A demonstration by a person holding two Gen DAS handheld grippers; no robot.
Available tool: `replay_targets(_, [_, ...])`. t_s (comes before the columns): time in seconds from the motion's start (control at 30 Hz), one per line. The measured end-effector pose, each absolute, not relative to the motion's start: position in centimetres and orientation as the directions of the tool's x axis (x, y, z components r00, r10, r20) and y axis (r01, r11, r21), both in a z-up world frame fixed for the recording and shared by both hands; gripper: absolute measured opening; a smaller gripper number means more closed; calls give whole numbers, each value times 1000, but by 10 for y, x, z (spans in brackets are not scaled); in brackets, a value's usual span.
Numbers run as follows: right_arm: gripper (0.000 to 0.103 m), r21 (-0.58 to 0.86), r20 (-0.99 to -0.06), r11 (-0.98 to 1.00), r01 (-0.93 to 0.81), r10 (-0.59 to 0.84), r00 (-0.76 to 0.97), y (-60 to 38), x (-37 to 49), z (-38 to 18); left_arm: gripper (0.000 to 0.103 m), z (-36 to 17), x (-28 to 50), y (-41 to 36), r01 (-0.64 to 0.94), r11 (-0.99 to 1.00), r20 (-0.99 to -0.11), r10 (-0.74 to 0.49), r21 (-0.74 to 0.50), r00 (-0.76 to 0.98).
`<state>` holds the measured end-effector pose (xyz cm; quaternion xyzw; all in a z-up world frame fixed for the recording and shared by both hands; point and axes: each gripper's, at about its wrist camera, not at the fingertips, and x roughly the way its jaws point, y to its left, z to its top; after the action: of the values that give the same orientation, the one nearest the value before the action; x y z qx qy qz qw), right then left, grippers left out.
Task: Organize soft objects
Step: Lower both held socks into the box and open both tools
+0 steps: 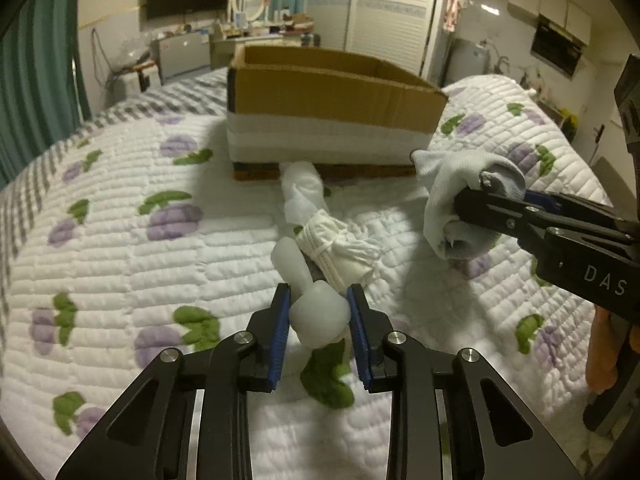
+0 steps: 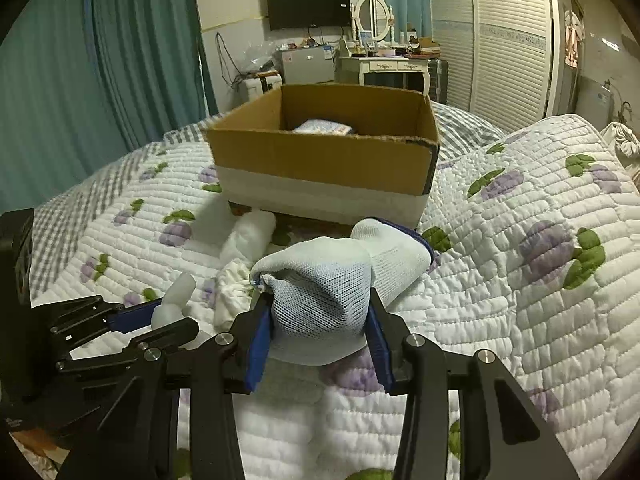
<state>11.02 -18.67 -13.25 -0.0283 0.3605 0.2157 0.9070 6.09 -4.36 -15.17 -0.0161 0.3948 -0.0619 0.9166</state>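
My left gripper [image 1: 318, 308] is shut on a pale translucent soft toy [image 1: 316, 314] low over the quilt; it also shows in the right wrist view [image 2: 170, 312]. My right gripper [image 2: 318, 320] is shut on a rolled white mesh sock [image 2: 324, 288] and holds it above the bed; it shows in the left wrist view [image 1: 456, 200] at the right. A bundled white cloth [image 1: 340, 248] and a rolled white piece [image 1: 302, 186] lie on the quilt before the open cardboard box [image 2: 320, 152], which holds a light packet [image 2: 322, 127].
The bed has a white quilt with purple and green print [image 1: 168, 216]. A raised pillow [image 2: 552, 200] lies to the right of the box. Teal curtains [image 2: 100, 80], a TV, a dresser and wardrobes stand beyond the bed.
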Motion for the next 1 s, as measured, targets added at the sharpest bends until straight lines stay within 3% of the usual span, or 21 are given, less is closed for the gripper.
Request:
replay_targets(0.57, [42, 101, -551, 884, -457, 432, 714, -210, 65, -46, 27, -62, 27, -50, 71, 997, -624, -82, -43, 777])
replay_targets(1.0, [42, 85, -446, 866, -493, 476, 758, -210, 125, 43, 27, 13, 103, -48, 96, 995, -533, -96, -28, 841])
